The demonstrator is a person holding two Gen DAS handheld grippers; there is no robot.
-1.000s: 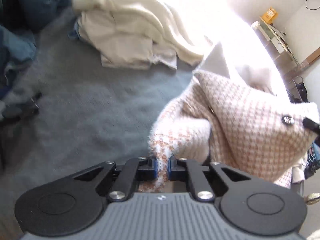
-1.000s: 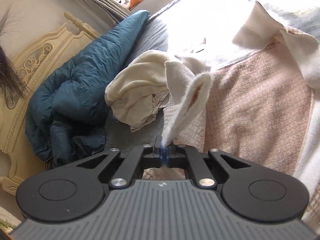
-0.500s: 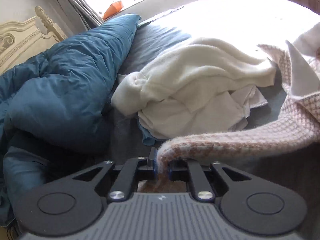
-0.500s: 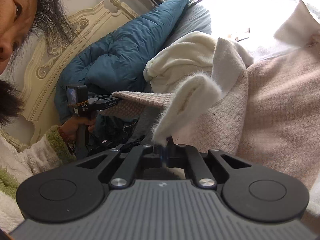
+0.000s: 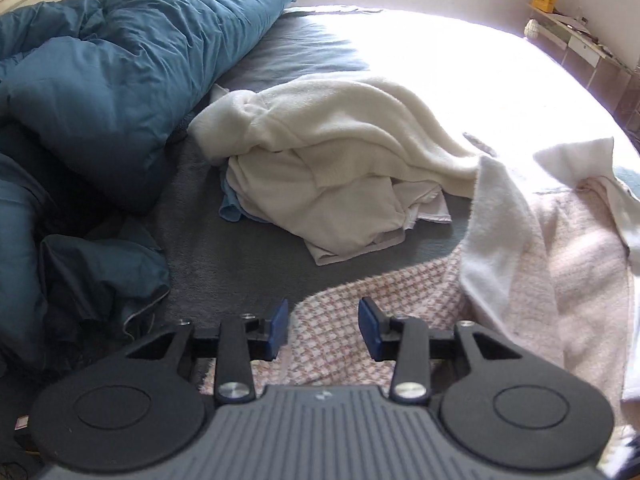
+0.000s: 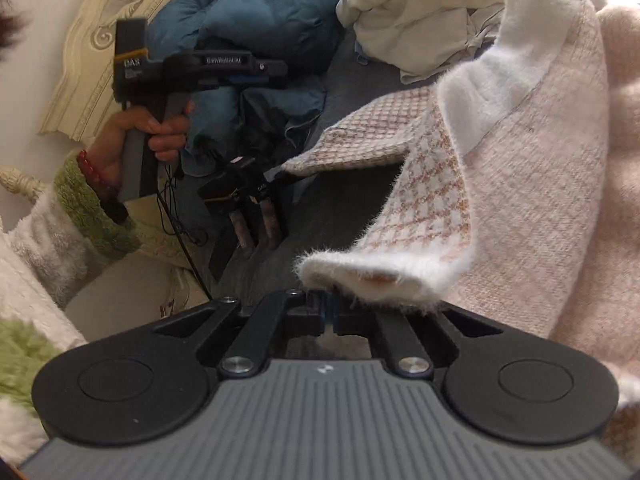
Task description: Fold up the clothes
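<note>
Although the left wrist view takes in most of the grey bed (image 5: 248,264), its far half is bleached out by sunlight and the furniture along the right wall is too small to read. At the left lies a crumpled teal duvet (image 5: 120,80); in the middle sits a heap of cream garments (image 5: 340,168) with a scrap of pale blue cloth poking out beneath it. The pink-and-white knitted cardigan (image 5: 560,264) spreads across the right, its sleeve end lying under the left gripper (image 5: 323,326), whose blue pads are opening with the knit below them, not pinched.

In the right wrist view, a carved cream headboard (image 6: 112,20) is cut off at the left edge. A hand (image 6: 148,136) in a green-cuffed fleecy sleeve (image 6: 80,208) grips the left gripper's handle, the tool held out level over the duvet. Dark objects beside the mattress are hard to make out. The right gripper (image 6: 326,310) is clamped on a fuzzy white hem of the cardigan, which drapes over and hides its right finger.
</note>
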